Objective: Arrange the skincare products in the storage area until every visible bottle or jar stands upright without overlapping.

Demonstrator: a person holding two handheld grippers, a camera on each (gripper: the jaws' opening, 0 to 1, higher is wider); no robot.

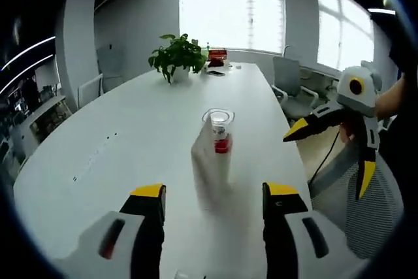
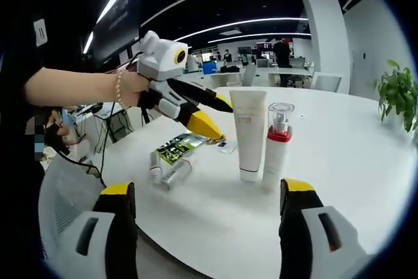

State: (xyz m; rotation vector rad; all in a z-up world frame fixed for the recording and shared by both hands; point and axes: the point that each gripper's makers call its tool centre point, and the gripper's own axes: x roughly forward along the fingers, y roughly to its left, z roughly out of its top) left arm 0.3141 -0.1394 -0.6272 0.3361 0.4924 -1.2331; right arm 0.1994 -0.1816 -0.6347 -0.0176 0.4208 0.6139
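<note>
Both pairs of jaws stand wide apart and hold nothing: the right gripper (image 2: 208, 217) hangs just off the near edge of the white table (image 2: 339, 161), and the left gripper (image 1: 213, 217) points along the tabletop from the other side, its yellow-tipped jaws also spread where it enters the right gripper view (image 2: 199, 112). Nearest the table edge lie two small silver tubes (image 2: 166, 172) on their sides, touching or nearly so, with a green printed packet (image 2: 179, 146) flat just behind them; these look like the work left to do. Beyond them the white tube (image 2: 248, 134) stands on its cap, and the pump bottle (image 2: 277, 145) with the red collar and clear cap stands just beside it, perhaps touching. The main risk, as I judge it, is a sweep of either open jaw past this tall, narrow pair, tipping one into the other. Rolling is the second risk: the silver tubes lie close to the edge and could slip off if nudged. Far off, a potted plant (image 1: 177, 57) sits clear of everything.
</note>
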